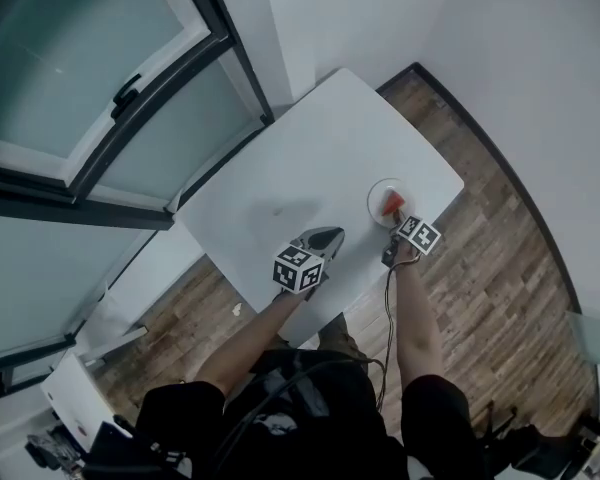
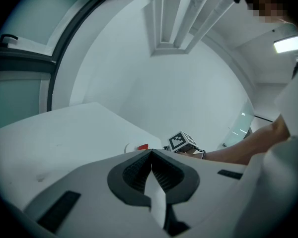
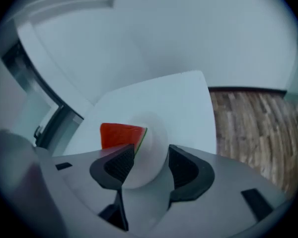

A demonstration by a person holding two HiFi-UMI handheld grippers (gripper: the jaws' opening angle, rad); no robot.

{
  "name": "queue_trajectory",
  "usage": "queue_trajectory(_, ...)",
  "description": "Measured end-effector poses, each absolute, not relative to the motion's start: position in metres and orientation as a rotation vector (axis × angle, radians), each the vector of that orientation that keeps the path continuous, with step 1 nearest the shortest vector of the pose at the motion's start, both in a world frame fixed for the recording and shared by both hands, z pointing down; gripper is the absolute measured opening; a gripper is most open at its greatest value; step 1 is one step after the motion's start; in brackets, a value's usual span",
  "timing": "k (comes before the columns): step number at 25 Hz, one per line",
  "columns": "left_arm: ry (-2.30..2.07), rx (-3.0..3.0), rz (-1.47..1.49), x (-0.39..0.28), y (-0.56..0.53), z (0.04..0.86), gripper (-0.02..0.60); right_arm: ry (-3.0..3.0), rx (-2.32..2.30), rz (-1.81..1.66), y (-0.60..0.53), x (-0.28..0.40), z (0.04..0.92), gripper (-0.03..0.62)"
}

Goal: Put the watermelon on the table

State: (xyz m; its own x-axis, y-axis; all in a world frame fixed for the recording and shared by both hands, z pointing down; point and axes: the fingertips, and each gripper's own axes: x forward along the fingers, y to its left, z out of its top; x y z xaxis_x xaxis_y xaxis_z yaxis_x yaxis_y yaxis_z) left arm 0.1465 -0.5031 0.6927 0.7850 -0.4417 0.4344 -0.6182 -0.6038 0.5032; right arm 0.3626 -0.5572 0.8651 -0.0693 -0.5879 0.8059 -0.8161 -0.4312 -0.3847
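A white table [image 1: 310,158] stands in a corner between a large window [image 1: 80,68] and a white wall, on a wooden floor [image 1: 490,268]. The right gripper [image 3: 151,155] has its jaws wide apart and holds nothing; just in front of them a white plate [image 3: 154,133] lies on the table, and the watermelon [image 3: 120,135] slice sits on it, just beyond the left jaw's tip. The left gripper [image 2: 151,152] has its jaws closed together on nothing, and the plate is ahead of it, a little to its right.

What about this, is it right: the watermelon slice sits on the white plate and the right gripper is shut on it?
No. The watermelon slice sits on the white plate, but the right gripper is open, jaws apart, as the right gripper view shows.
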Motion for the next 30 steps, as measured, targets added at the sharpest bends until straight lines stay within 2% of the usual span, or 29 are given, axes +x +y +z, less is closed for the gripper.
queue_trajectory(5, -0.711, 2.345, 0.382, 0.145, -0.481, 0.687, 0.006, -1.687, 1.879, 1.126, -0.524, 0.347, 0.824, 0.202)
queue_trajectory(11, -0.582, 2.557, 0.582, 0.151, -0.427, 0.665, 0.006, -1.929, 1.828, 0.971, -0.444, 0.288, 0.754, 0.199)
queue_trajectory(12, -0.559, 2.597, 0.592, 0.153, -0.418, 0.659, 0.006, -1.941, 1.848, 0.946, -0.431, 0.280, 0.736, 0.175)
queue_trajectory(15, -0.517, 2.693, 0.616, 0.155, -0.396, 0.644, 0.006, -2.002, 1.902, 0.834, -0.401, 0.254, 0.681, 0.013)
queue_trajectory(19, -0.473, 2.817, 0.630, 0.158, -0.372, 0.623, 0.006, -2.111, 1.855, 0.677, -0.367, 0.216, 0.632, 0.011)
queue_trajectory(22, -0.537, 2.903, 0.637, 0.160, -0.375, 0.609, 0.006, -2.126, 1.844, 0.531, -0.362, 0.214, 0.612, 0.011)
queue_trajectory(25, -0.604, 2.904, 0.595, 0.155, -0.382, 0.596, 0.006, -2.150, 1.857, 0.537, -0.361, 0.212, 0.604, 0.011)
queue_trajectory(30, -0.603, 2.970, 0.699, 0.144, -0.372, 0.600, 0.006, -2.202, 1.806, 0.582, -0.355, 0.197, 0.605, 0.011)
